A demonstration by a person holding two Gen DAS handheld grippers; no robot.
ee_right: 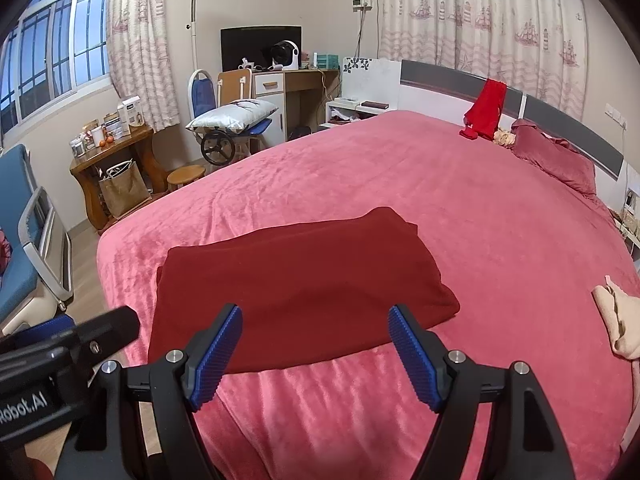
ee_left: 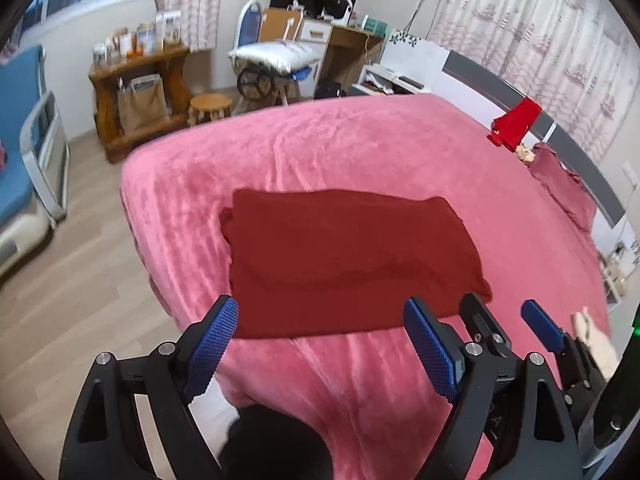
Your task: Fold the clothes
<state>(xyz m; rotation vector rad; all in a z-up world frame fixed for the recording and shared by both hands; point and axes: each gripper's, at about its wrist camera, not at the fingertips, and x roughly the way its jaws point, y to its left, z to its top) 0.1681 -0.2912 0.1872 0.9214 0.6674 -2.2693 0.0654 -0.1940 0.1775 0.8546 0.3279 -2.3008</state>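
Just ahead of both open tongs, folded dark red garment, flat on pink bedspread

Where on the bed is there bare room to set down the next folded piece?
Bare pink blanket stretches between the folded dark red garment and the headboard, and right of the garment up to the beige cloth. The strip at the near edge is crowded by the open left gripper and open right gripper.
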